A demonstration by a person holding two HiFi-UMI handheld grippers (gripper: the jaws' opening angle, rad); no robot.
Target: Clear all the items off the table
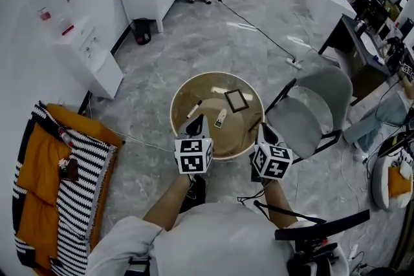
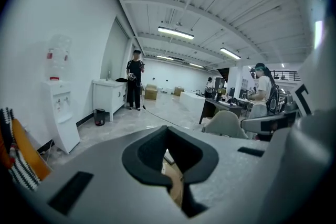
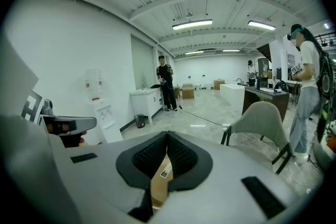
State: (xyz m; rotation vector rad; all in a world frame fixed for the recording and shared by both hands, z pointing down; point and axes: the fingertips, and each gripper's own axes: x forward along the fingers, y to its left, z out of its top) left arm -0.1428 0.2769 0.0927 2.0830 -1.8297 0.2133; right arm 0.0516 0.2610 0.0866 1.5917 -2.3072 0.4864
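Table (image 1: 213, 87) with frame (image 1: 236, 100), marker (image 1: 194, 108), grey chair (image 1: 304, 114) alongside, left gripper (image 2: 167, 131) and right gripper (image 3: 167, 135) both closed, empty

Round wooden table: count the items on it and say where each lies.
3: a dark pen at left, a small white-and-green tube in the middle, a black-framed square panel at far right. More may hide at the near edge.

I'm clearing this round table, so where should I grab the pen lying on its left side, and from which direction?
Probably mid-barrel on the pen, coming from above with the left gripper, jaws across its thin width: it lies flat and slanted on the table, with bare tabletop on both sides.
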